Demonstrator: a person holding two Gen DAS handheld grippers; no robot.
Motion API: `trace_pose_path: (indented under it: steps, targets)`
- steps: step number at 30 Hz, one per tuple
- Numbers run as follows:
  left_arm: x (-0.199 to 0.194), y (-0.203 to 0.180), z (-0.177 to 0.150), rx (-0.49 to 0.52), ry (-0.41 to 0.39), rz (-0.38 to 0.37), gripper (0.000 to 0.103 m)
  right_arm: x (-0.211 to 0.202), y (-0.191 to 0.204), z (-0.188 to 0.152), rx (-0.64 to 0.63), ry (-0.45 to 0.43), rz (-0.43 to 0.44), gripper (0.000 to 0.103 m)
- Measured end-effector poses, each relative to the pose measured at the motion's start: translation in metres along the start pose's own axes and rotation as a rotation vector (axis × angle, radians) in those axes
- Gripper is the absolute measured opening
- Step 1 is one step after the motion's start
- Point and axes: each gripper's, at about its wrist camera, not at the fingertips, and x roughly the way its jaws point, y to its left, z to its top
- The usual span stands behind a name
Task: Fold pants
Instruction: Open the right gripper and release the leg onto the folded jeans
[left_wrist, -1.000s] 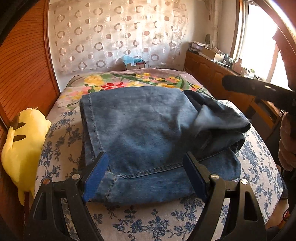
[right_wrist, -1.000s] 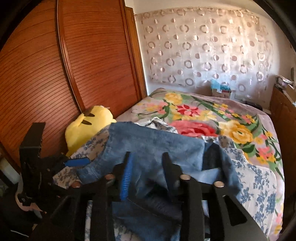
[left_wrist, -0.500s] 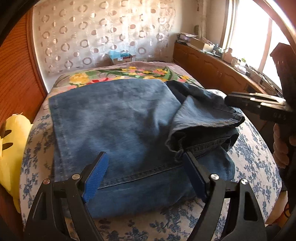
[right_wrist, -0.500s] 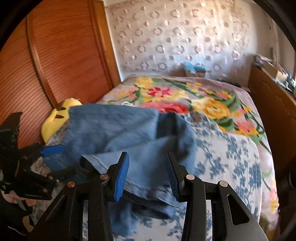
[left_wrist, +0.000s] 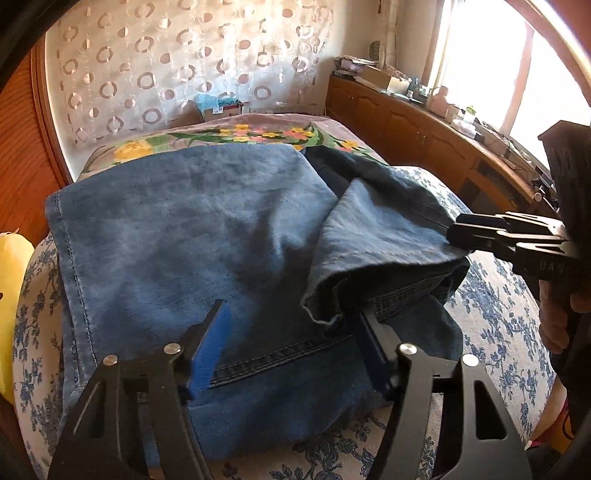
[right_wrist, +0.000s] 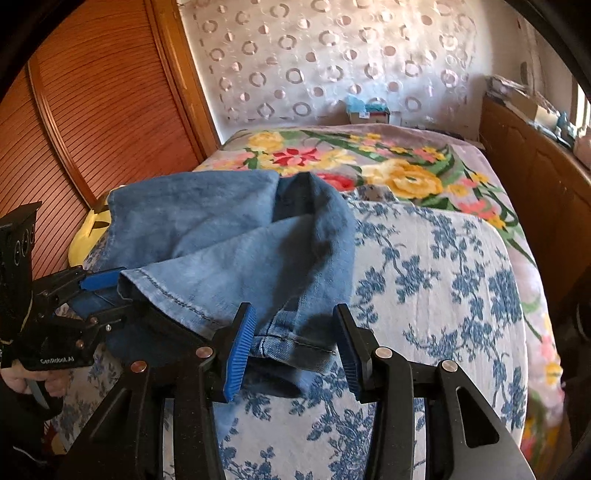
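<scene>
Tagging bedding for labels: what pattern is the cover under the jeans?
White with blue floral sprigs; the cover under the jeans shows best in the right wrist view.

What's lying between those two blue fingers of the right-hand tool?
In the right wrist view, the hemmed edge of the jeans lies between the right gripper's opening fingers, over the blue-flowered bedspread; neither finger seems to press it.

We count one pair of jeans (left_wrist: 207, 236), two grippers (left_wrist: 291, 343) (right_wrist: 293, 347), one yellow plush toy (right_wrist: 86, 232) and one bed (right_wrist: 436, 266).
</scene>
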Motion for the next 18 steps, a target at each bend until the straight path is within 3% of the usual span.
trace_pose_path:
  steps: [10,18]
  targets:
    - [0.001,-0.002,0.0,0.0,0.002,-0.006,0.056,-0.003,-0.004,-0.009,0.037,0.011,-0.012,0.054]
    - [0.006,-0.006,0.005,0.018,0.003,-0.026,0.035,0.001,-0.009,-0.013,0.059,0.01,0.048,0.054]
